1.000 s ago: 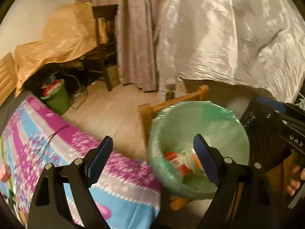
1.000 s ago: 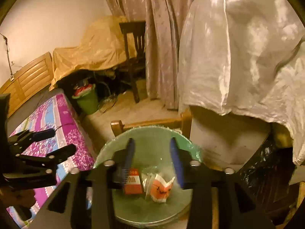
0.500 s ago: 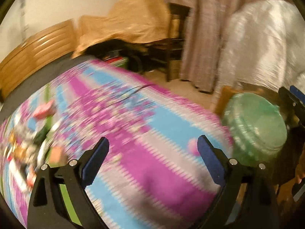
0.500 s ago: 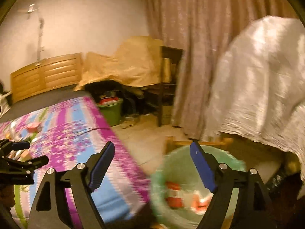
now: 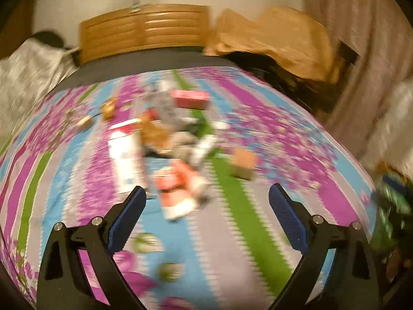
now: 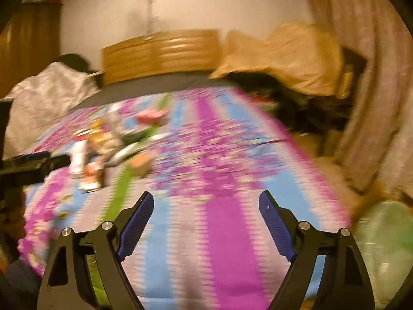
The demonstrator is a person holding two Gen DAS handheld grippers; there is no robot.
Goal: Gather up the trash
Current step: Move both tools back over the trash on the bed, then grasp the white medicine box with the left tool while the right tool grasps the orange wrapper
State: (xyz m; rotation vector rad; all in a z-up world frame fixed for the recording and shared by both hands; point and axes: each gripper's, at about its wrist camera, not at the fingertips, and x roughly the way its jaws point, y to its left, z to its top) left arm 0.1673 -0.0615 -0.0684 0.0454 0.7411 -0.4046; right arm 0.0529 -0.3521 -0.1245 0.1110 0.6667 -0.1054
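Observation:
Both views are blurred by motion. Several pieces of trash lie on the striped purple, blue and green bedspread point(image 5: 258, 232): an orange and white wrapper point(image 5: 178, 188), a white carton point(image 5: 126, 157), a brown box point(image 5: 242, 162), a pink box point(image 5: 191, 98). My left gripper point(image 5: 206, 196) is open and empty, just in front of the orange wrapper. My right gripper point(image 6: 205, 204) is open and empty over the bedspread point(image 6: 222, 232), with the trash pile point(image 6: 103, 144) far to its left. The green-lined bin point(image 6: 382, 245) is at the lower right.
A wooden headboard point(image 5: 144, 31) stands behind the bed. A tan cloth covers furniture point(image 5: 278, 36) at the right, with curtains point(image 6: 374, 51) beyond. A silver cover point(image 6: 46, 90) lies at the left. The left gripper point(image 6: 28, 162) shows at the right wrist view's left edge.
Both grippers have swung left from over the bin to over the bed. The right gripper, narrowly open a second ago, has opened wide. The trash pile has come into view.

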